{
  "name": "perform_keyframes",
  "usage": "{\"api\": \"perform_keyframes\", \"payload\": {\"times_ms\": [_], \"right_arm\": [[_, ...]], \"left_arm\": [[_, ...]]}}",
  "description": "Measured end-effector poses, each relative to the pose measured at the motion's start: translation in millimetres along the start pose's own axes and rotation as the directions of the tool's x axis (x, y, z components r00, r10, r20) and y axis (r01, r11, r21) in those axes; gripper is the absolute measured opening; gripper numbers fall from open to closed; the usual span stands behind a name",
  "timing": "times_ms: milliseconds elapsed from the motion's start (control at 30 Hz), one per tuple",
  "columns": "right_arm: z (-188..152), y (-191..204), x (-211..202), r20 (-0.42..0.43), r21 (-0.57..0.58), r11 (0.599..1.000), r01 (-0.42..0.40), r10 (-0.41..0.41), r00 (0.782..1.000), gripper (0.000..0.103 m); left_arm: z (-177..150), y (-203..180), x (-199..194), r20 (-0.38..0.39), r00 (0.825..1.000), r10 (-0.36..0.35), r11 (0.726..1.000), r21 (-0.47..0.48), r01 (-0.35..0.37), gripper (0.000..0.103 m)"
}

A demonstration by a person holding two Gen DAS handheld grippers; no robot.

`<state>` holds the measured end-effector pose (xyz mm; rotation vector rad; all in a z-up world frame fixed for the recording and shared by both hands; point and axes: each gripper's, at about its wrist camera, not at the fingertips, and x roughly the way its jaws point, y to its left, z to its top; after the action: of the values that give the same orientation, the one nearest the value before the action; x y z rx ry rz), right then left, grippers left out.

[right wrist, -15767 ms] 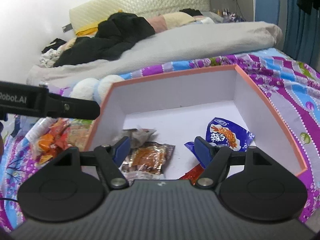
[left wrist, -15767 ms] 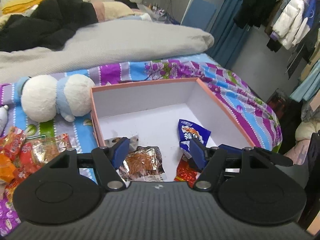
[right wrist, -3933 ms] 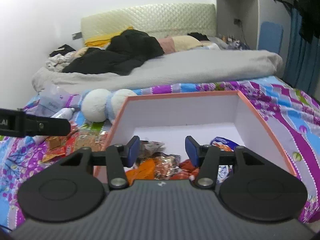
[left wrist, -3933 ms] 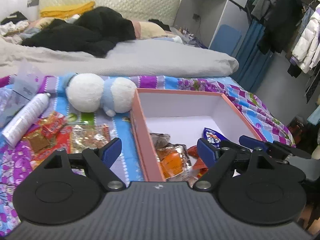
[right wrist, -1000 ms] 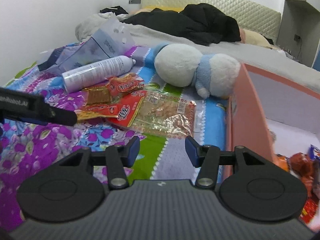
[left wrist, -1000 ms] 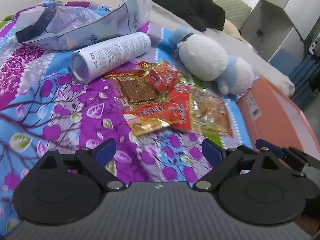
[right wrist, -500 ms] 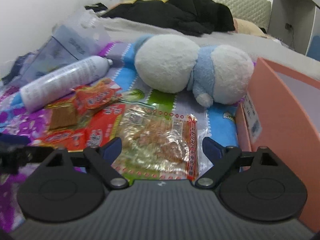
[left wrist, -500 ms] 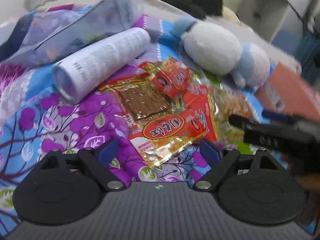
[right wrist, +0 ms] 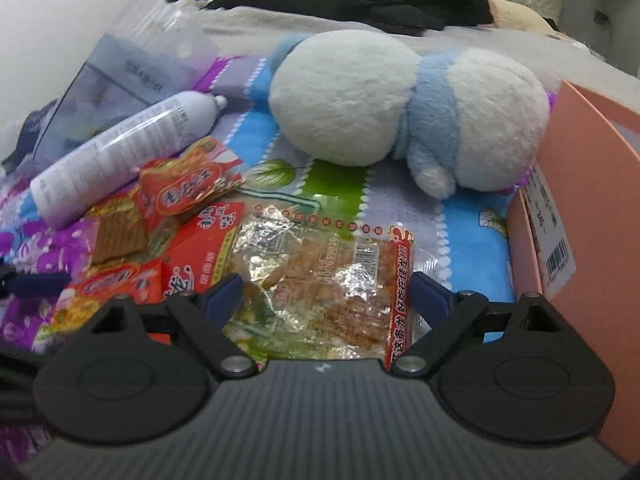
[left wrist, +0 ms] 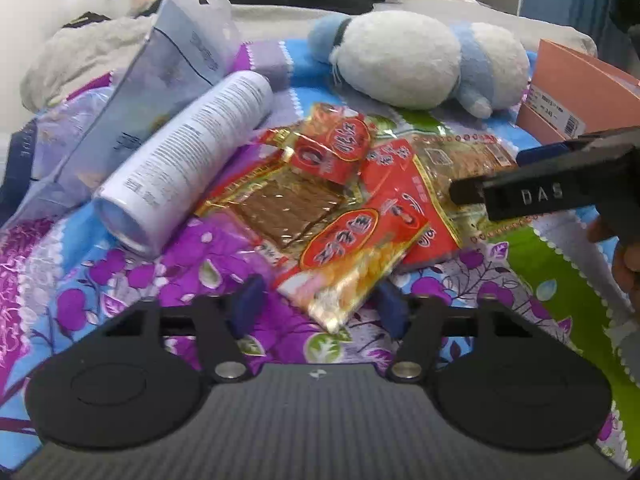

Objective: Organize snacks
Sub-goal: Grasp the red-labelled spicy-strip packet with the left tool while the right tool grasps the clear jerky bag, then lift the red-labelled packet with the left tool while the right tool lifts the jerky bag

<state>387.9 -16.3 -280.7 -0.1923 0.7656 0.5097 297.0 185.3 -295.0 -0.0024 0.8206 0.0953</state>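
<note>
Snack pile lies on bedspread (left wrist: 132,280), between pink box (right wrist: 588,208) and white bottle (left wrist: 188,160).

Left gripper (left wrist: 320,308): jaws just narrowing, half closed round corner of red-yellow packet (left wrist: 352,256), pads not visibly pressing.

Right gripper (right wrist: 324,292): jaws wide open, astride clear foil packet (right wrist: 320,276), nearer box.

Judgement: packets light, thin, crinkly, slippery; pinch sealed edge or corner.

Red-yellow packet's long axis runs diagonally, far end toward box.

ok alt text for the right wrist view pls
The right gripper, jaws wide open, sits over a clear snack packet on a flowery bedspread. Red snack packets and a white bottle lie left, a plush toy behind.
</note>
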Motion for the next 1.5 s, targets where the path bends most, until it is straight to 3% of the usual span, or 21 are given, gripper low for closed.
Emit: {"api": "perform_keyframes", "payload": {"times_ms": [67, 133, 200, 233, 300, 333, 400, 433, 700, 867, 933, 967, 1000, 1033, 1067, 1167, 1233, 1300, 1333, 1433, 1500], "right_arm": [[-1, 3, -2, -0.009, -0.016, 1.000, 0.007, -0.007, 1.000, 0.086], [-2, 6, -6, -0.011, -0.035, 0.999, 0.019, -0.019, 1.000, 0.078], [-4, 8, -9, -0.016, -0.058, 0.998, 0.023, -0.024, 1.000, 0.066], [-5, 8, -10, -0.018, -0.065, 0.998, 0.024, -0.026, 1.000, 0.062], [-6, 6, -14, -0.018, -0.071, 0.997, 0.037, -0.038, 0.999, 0.039], [-5, 5, -16, -0.015, -0.074, 0.996, 0.046, -0.047, 0.999, 0.034], [-4, 3, -19, -0.014, -0.077, 0.996, 0.043, -0.045, 0.999, 0.005], [-4, 3, -21, -0.015, -0.081, 0.996, 0.040, -0.041, 0.999, 0.003], [-15, 13, -46, 0.004, -0.084, 0.996, 0.006, -0.006, 1.000, 0.003], [-19, 8, -52, 0.029, -0.042, 0.999, 0.007, -0.006, 1.000, 0.008], [-18, 6, -51, 0.034, -0.024, 1.000, 0.010, -0.009, 0.999, 0.035], [-18, 6, -50, 0.038, -0.016, 1.000, 0.020, -0.019, 0.999, 0.063], [-18, 6, -50, 0.051, -0.011, 1.000, 0.020, -0.020, 0.999, 0.069], [-18, 6, -51, 0.065, -0.008, 1.000, 0.018, -0.018, 0.998, 0.067], [-17, 6, -49, 0.065, -0.010, 1.000, 0.019, -0.019, 0.998, 0.067], [-14, 5, -41, 0.041, 0.006, 0.999, 0.046, -0.046, 0.998, 0.068], [-13, 2, -36, 0.033, 0.020, 0.998, 0.051, -0.052, 0.998, 0.070], [-12, 0, -33, 0.030, 0.028, 0.998, 0.054, -0.054, 0.998, 0.086], [-12, -1, -32, 0.030, 0.033, 0.998, 0.056, -0.057, 0.998, 0.087], [-10, -4, -29, 0.031, 0.049, 0.997, 0.053, -0.054, 0.998, 0.087], [-9, -5, -26, 0.028, 0.060, 0.997, 0.057, -0.059, 0.998, 0.087]], "left_arm": [[-2, 2, -4, 0.008, 1.000, 0.004, 1.000, -0.008, -0.004, 0.044], [-3, 4, -6, 0.015, 1.000, 0.007, 1.000, -0.018, -0.007, 0.022], [-4, 8, -10, 0.024, 1.000, -0.017, 0.999, -0.041, 0.018, 0.008], [-5, 8, -12, 0.030, 0.999, -0.024, 0.998, -0.051, 0.025, 0.006], [-7, 8, -14, 0.037, 0.999, -0.026, 0.998, -0.057, 0.028, 0.004], [-8, 7, -16, 0.042, 0.999, -0.027, 0.998, -0.063, 0.030, 0.003], [-10, 7, -24, 0.064, 0.997, -0.042, 0.995, -0.083, 0.047, 0.002], [-12, 7, -28, 0.072, 0.996, -0.045, 0.995, -0.091, 0.051, 0.001], [-20, 15, -49, 0.090, 0.989, -0.115, 0.968, -0.212, 0.132, 0.001], [-27, 34, -47, 0.103, 0.975, -0.199, 0.909, -0.353, 0.223, 0.002], [-26, 39, -45, 0.096, 0.972, -0.214, 0.891, -0.389, 0.234, 0.011], [-26, 39, -43, 0.092, 0.971, -0.222, 0.887, -0.394, 0.240, 0.015], [-25, 39, -41, 0.090, 0.971, -0.223, 0.888, -0.392, 0.240, 0.025], [-23, 38, -40, 0.089, 0.972, -0.219, 0.892, -0.386, 0.237, 0.040], [-22, 36, -39, 0.087, 0.972, -0.218, 0.896, -0.377, 0.235, 0.046], [-18, 30, -36, 0.080, 0.969, -0.235, 0.902, -0.352, 0.248, 0.049], [-17, 28, -34, 0.079, 0.963, -0.259, 0.891, -0.365, 0.270, 0.049], [-18, 32, -31, 0.085, 0.951, -0.297, 0.851, -0.428, 0.304, 0.049], [-20, 36, -28, 0.090, 0.943, -0.320, 0.818, -0.476, 0.323, 0.049], [-28, 49, -17, 0.118, 0.919, -0.377, 0.687, -0.630, 0.363, 0.049], [-34, 59, -9, 0.147, 0.907, -0.395, 0.579, -0.727, 0.370, 0.049]]}}
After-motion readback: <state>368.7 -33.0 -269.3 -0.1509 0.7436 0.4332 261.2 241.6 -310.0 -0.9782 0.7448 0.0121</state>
